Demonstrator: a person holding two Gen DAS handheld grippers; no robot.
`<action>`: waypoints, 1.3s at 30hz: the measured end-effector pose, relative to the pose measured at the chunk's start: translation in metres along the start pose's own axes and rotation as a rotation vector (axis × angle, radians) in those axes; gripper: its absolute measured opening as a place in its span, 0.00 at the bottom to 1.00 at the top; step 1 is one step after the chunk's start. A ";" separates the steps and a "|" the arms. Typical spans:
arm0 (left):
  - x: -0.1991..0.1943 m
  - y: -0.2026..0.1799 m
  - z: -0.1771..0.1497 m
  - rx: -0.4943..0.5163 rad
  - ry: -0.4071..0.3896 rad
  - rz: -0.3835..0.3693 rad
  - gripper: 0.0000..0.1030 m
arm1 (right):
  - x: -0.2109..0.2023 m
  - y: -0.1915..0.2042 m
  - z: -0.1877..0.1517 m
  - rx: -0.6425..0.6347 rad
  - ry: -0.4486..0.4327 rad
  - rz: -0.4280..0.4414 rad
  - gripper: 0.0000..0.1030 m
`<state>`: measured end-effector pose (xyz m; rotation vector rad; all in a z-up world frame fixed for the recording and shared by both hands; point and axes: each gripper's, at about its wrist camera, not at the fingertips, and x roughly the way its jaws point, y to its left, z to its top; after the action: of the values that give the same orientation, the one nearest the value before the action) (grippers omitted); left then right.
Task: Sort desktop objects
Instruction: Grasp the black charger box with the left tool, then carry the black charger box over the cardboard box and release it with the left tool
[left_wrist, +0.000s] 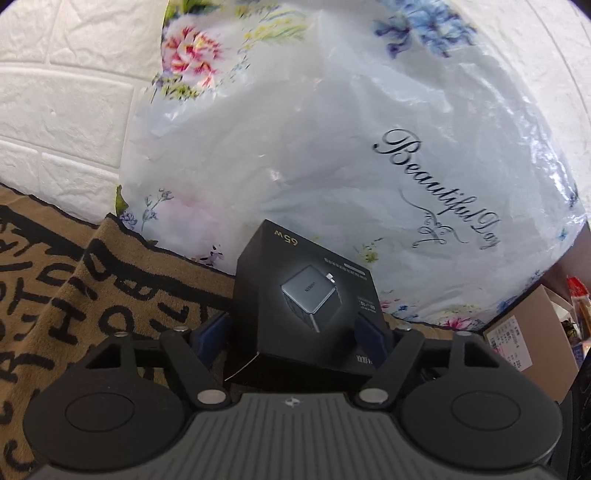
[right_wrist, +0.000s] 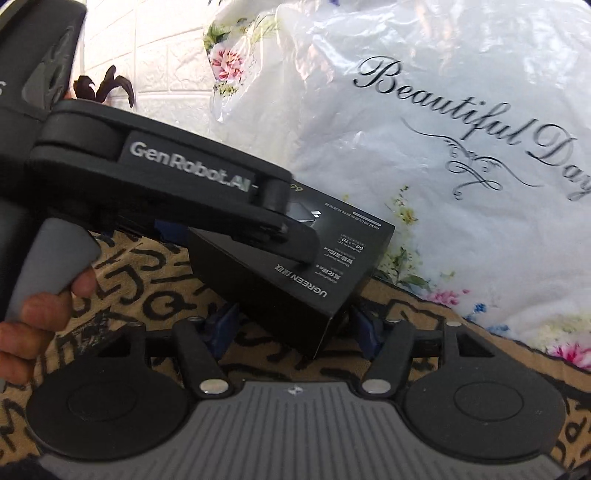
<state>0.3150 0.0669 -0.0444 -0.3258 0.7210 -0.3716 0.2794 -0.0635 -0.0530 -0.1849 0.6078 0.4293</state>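
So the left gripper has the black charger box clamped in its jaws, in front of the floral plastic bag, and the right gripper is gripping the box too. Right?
Not quite. The left gripper does hold the black charger box before the floral plastic bag, but the right gripper is not gripping it. The right wrist view shows its jaws spread wide, with only the box's lower corner hanging between them.

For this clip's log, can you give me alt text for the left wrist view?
The left gripper holds a black charger box between its fingers, above a tan lettered mat. A floral plastic bag fills the background.
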 end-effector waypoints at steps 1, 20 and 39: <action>-0.005 -0.004 -0.001 0.008 -0.003 0.002 0.72 | -0.006 -0.001 0.000 0.004 0.003 0.001 0.58; -0.119 -0.168 -0.015 0.197 -0.182 -0.142 0.71 | -0.210 -0.015 -0.001 0.058 -0.240 -0.130 0.56; -0.037 -0.359 -0.067 0.293 -0.069 -0.310 0.68 | -0.334 -0.143 -0.058 0.151 -0.296 -0.401 0.55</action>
<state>0.1658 -0.2452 0.0774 -0.1709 0.5386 -0.7474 0.0667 -0.3207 0.1028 -0.0926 0.2983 0.0191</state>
